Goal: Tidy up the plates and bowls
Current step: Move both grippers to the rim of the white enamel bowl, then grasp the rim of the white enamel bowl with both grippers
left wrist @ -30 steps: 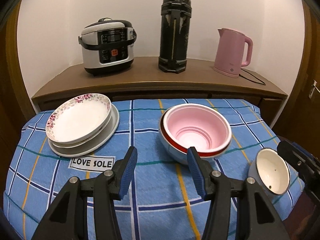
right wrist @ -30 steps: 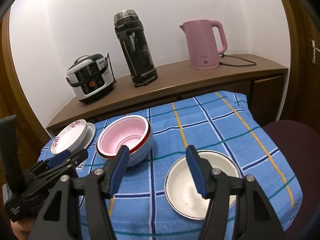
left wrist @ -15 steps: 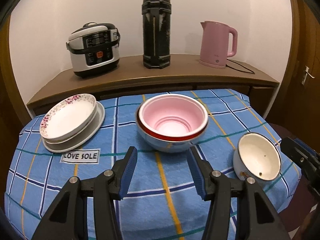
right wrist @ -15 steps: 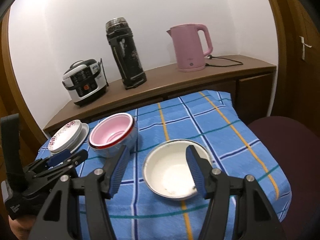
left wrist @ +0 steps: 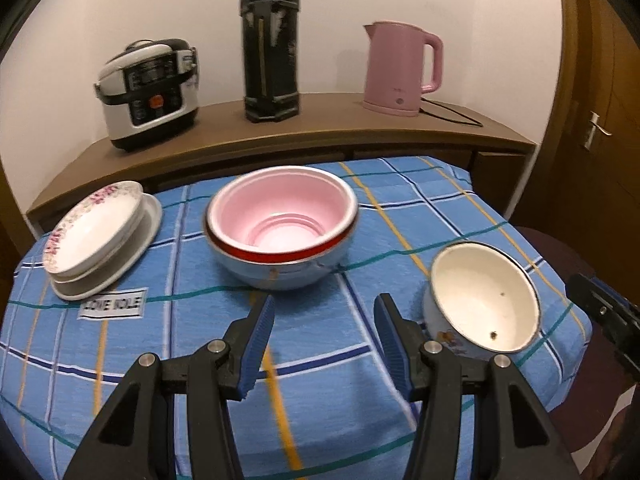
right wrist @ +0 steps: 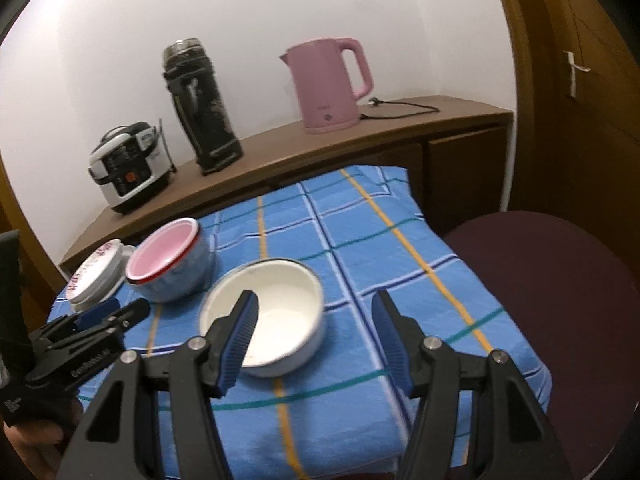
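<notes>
Left wrist view: left tongs [left wrist: 324,336] held apart, nothing btwn the blue pads, hovering over the near part of the blue checked cloth [left wrist: 192,332] on the tabletop. Pink-lined bowl w/ red rim [left wrist: 280,224] sits centre, far side of tongs. Stacked floral plates [left wrist: 100,236] at far left, white label just near of them. Small cream enamel bowl [left wrist: 480,304] to the right, just beside the right pad, not touching. Far back on wooden shelf [left wrist: 224,140]: rice cooker [left wrist: 150,92], black flask [left wrist: 272,40], pink kettle [left wrist: 400,68].

Right wrist view: right tongs [right wrist: 314,332] likewise gaping, gripping nothing; left pad overlaps cream bowl [right wrist: 276,304] in view, contact can't tell. Pink bowl [right wrist: 168,260] and plates [right wrist: 96,272] further left. Left tongs [right wrist: 108,320] seen at near left edge. Dark chair seat [right wrist: 560,280] on right.
</notes>
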Demonstrator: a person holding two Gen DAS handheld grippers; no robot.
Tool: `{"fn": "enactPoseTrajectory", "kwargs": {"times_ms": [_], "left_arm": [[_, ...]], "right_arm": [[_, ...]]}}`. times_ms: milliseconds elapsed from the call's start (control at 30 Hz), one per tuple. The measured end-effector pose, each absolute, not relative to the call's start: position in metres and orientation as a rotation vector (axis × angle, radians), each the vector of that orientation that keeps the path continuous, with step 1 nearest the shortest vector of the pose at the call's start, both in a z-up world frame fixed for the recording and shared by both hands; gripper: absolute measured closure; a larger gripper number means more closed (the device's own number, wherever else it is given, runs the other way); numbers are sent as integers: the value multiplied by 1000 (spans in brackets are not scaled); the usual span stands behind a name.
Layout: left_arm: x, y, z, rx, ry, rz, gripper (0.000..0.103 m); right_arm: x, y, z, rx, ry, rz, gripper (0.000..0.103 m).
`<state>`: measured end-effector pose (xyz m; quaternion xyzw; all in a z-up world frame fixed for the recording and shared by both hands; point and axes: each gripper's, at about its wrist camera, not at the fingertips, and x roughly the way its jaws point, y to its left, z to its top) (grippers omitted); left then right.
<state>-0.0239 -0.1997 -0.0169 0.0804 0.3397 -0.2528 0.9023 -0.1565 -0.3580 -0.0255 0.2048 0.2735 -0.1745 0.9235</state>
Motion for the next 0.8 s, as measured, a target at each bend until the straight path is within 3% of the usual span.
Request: {"fn": "enactPoseTrajectory", "kwargs": {"times_ms": [600,800], "left_arm": [[-19,-238,-24,70,758,-723,48],[-16,-253,-30,88,775,-772,48]], "right_arm": [[-139,-374,-47,442,576,-284,44],[-132,-376,-53,450,594,-265,56]]}}
